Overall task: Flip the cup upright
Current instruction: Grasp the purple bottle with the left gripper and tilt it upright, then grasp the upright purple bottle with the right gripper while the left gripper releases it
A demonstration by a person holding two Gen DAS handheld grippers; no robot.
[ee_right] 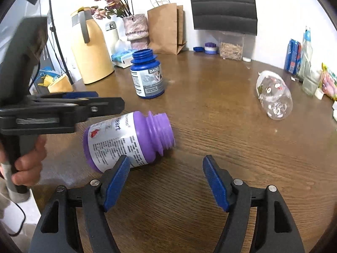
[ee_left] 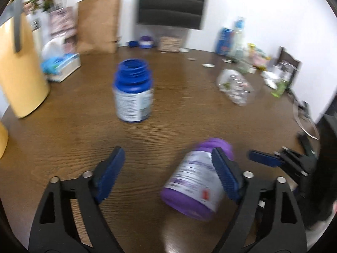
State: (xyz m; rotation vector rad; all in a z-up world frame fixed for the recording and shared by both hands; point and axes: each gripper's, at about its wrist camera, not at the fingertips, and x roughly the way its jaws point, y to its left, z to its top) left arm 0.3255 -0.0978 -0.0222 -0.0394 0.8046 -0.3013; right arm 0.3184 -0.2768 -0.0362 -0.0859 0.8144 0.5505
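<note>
A clear plastic cup (ee_right: 274,95) lies on its side on the brown surface (ee_right: 210,147), far over to the right, with nothing touching it. A purple bottle (ee_right: 128,142) lies on its side too. A blue bottle (ee_right: 147,74) stands up behind it. The left tool (ee_left: 168,164) has its fingers wide apart beside the purple bottle. The right tool (ee_right: 166,169) is also spread apart and holds nothing.

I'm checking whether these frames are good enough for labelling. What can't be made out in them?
- Left wrist view: motion blur makes the purple bottle label and blue bottle label unreadable.
- Left wrist view: the right hand-held gripper is cut off at the right edge.
- Right wrist view: the purple bottle's base is partly hidden behind the left hand-held gripper.
- Both views: the clear cup lies on its side; which end is open is unclear.
</note>
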